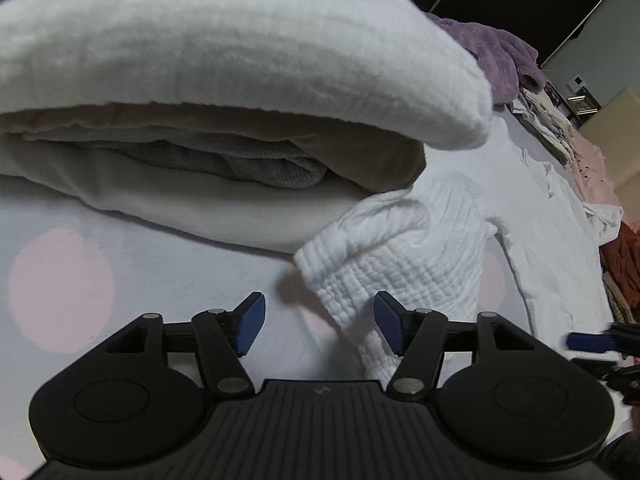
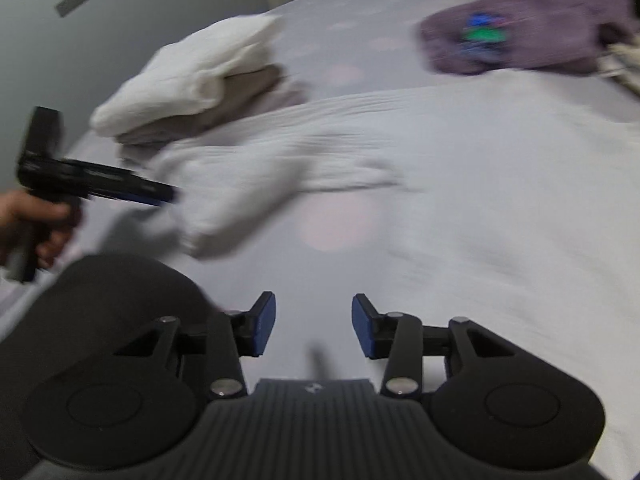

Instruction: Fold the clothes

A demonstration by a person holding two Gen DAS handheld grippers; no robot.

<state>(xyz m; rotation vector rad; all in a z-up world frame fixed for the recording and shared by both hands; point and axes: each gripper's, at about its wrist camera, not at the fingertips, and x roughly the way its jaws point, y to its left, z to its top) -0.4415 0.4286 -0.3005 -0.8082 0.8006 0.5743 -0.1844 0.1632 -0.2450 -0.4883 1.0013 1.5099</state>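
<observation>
Left wrist view: left gripper (image 1: 320, 322), fingers spread, hovers at the crinkled sleeve end of the white garment (image 1: 404, 252) lying on the bedsheet (image 1: 160, 264), near the folded stack (image 1: 224, 92). Right wrist view, blurred: right gripper (image 2: 314, 326), fingers spread and empty, over the sheet, garment spread beyond.

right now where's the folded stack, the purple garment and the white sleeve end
folded stack (image 1: 224, 76): left wrist view, top white layer
purple garment (image 2: 528, 28): right wrist view, its middle
white sleeve end (image 1: 360, 264): left wrist view, crinkled cuff
</observation>
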